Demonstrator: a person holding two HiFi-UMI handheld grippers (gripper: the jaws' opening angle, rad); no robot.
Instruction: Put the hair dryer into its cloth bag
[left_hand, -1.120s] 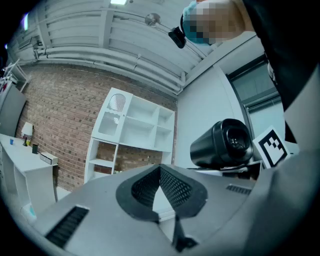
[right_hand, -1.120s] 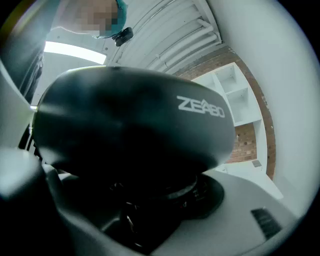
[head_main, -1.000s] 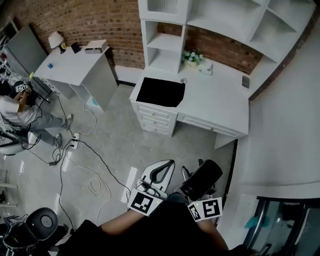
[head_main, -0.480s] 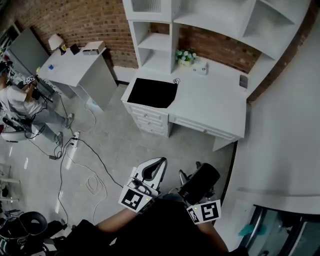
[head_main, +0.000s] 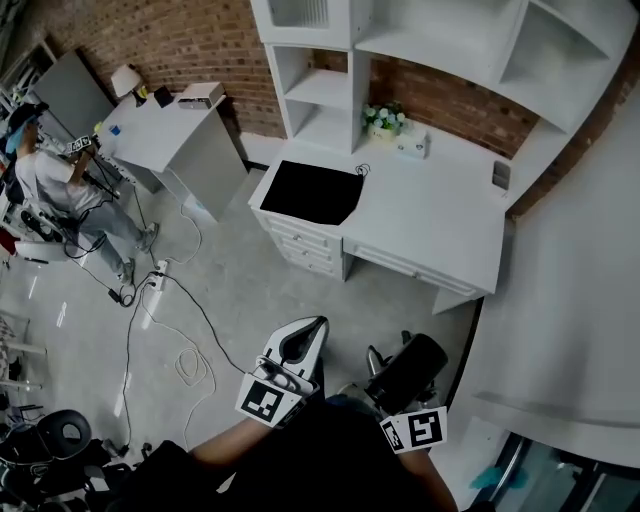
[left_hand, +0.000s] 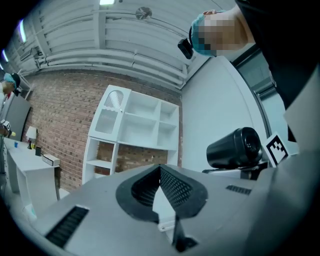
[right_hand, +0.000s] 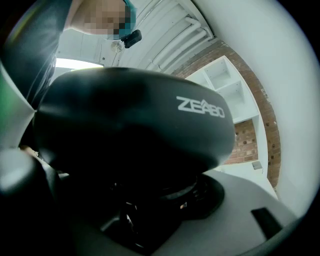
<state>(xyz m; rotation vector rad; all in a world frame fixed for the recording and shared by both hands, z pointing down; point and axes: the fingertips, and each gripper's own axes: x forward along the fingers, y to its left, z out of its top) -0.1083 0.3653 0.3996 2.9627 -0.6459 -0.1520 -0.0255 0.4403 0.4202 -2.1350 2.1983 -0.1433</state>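
Brick wall and white shelving fill the far side of the room, with a white surface (head_main: 430, 215) below them. On its left part lies the black bag (head_main: 312, 192), flat and untouched. We stand on the near side of the grey floor (head_main: 230, 290), well apart from it.

Our right gripper (head_main: 392, 382) has its jaws spread wide around the black dryer (head_main: 408, 368) and grips it; the barrel fills the right gripper view. Our left gripper (head_main: 300, 345) is empty, its jaws pressed together.

Since a second ago both grippers have drifted a little to the left in the head view, and the dryer stays in the same grip. A person (head_main: 55, 185) at the far left has changed place.

We judge the carry is still under way. The dryer has yet to reach the bag, and the left jaws will have to open to hold the bag's mouth.
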